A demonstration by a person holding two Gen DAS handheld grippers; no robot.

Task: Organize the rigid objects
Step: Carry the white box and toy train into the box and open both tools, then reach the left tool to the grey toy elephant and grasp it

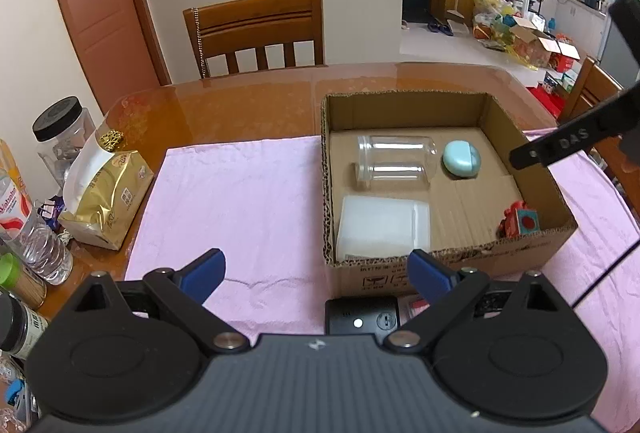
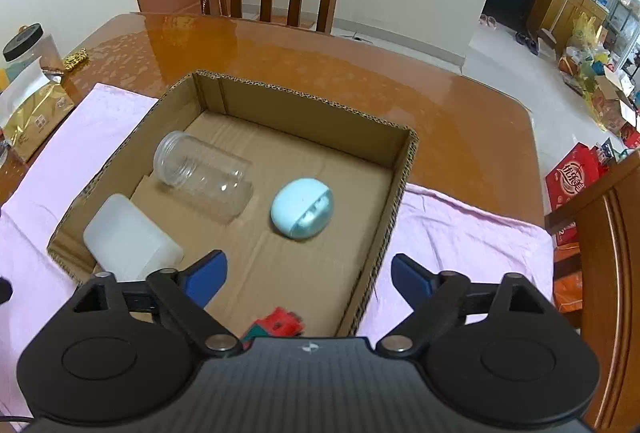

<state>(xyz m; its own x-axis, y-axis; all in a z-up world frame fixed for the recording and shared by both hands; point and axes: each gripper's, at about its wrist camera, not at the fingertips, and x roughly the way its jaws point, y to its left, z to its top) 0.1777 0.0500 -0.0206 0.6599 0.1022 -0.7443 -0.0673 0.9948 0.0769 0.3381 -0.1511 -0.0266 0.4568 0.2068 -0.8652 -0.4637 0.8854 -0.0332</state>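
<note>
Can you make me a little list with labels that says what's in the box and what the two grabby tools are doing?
Box: open cardboard box on a pink cloth
Clear jar: clear jar lying on its side, no lid
Blue thing: light blue oval case beside the jar
White thing: white tub in a near corner
Red thing: small red toy near the front wall
Left tool: left tool open, empty
Right tool: right tool open above the box, holding nothing
</note>
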